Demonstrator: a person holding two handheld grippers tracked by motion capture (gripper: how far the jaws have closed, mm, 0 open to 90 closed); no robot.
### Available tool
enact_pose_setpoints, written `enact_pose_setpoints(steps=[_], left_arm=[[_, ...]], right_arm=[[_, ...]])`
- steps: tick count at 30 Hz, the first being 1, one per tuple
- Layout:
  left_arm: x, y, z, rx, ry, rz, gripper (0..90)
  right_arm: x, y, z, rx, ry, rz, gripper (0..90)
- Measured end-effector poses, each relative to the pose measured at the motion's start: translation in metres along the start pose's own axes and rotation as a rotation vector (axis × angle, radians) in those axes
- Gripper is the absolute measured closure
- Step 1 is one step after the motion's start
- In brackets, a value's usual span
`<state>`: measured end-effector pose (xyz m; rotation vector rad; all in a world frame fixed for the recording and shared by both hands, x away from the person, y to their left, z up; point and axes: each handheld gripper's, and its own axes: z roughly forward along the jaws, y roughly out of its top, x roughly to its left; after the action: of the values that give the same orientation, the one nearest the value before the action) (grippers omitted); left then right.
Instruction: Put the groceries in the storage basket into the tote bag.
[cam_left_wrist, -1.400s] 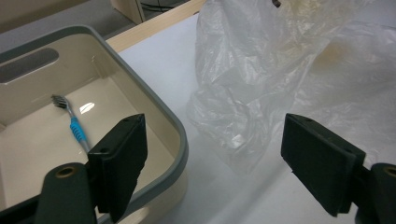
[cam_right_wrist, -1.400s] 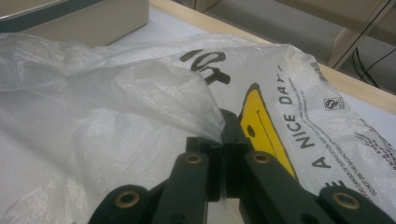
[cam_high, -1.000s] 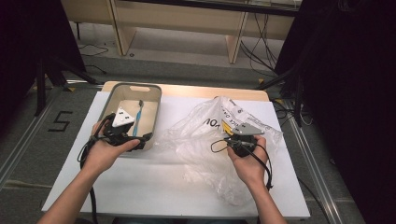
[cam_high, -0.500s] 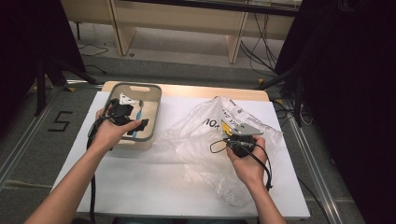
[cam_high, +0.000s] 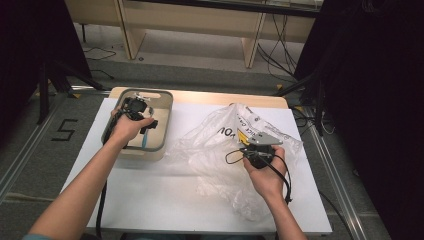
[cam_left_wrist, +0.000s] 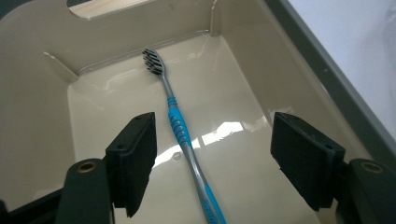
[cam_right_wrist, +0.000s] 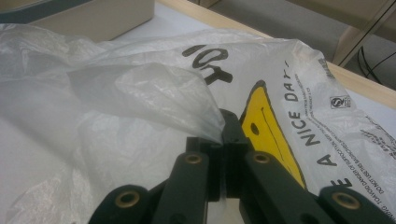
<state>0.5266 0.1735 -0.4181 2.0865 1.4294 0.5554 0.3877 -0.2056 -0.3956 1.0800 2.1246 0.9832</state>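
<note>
A blue and grey toothbrush (cam_left_wrist: 183, 133) lies on the floor of a beige bin (cam_left_wrist: 243, 56), bristles toward the far wall. My left gripper (cam_left_wrist: 212, 161) hangs open over it, one jaw on each side of the handle, not touching. In the high view the left gripper (cam_high: 136, 111) is inside the bin (cam_high: 165, 107), with the toothbrush (cam_high: 145, 141) showing below the hand. A clear plastic bag (cam_right_wrist: 154, 88) with black print and a yellow mark lies on the table. My right gripper (cam_right_wrist: 224, 140) is shut on a fold of that plastic bag (cam_high: 220, 140); it appears as the right gripper (cam_high: 260, 150) in the high view.
The white table top (cam_high: 165, 200) carries the bin at the back left and the bag at the centre right. A wooden table edge (cam_high: 200, 96) runs along the back. Cables (cam_high: 280, 60) lie on the floor beyond.
My left gripper has moved from the bin's front rim farther into the bin, over the toothbrush. The right hand and the bag have stayed put.
</note>
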Motion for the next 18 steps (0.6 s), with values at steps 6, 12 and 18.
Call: enact_pose_setpoints(steps=[6, 12, 18], left_arm=[[0.003, 0.005, 0.010, 0.050, 0.013, -0.008, 34.3], [0.010, 0.007, 0.022, 0.099, 0.031, -0.038, 38.4], [0.012, 0.007, 0.032, 0.124, 0.034, -0.055, 39.8]], right_arm=[[0.001, 0.000, 0.000, 0.002, 0.003, 0.001, 90.0], [0.001, 0.000, 0.000, 0.003, 0.004, -0.001, 90.0], [0.000, 0.000, 0.000, 0.000, 0.000, -0.001, 90.0]])
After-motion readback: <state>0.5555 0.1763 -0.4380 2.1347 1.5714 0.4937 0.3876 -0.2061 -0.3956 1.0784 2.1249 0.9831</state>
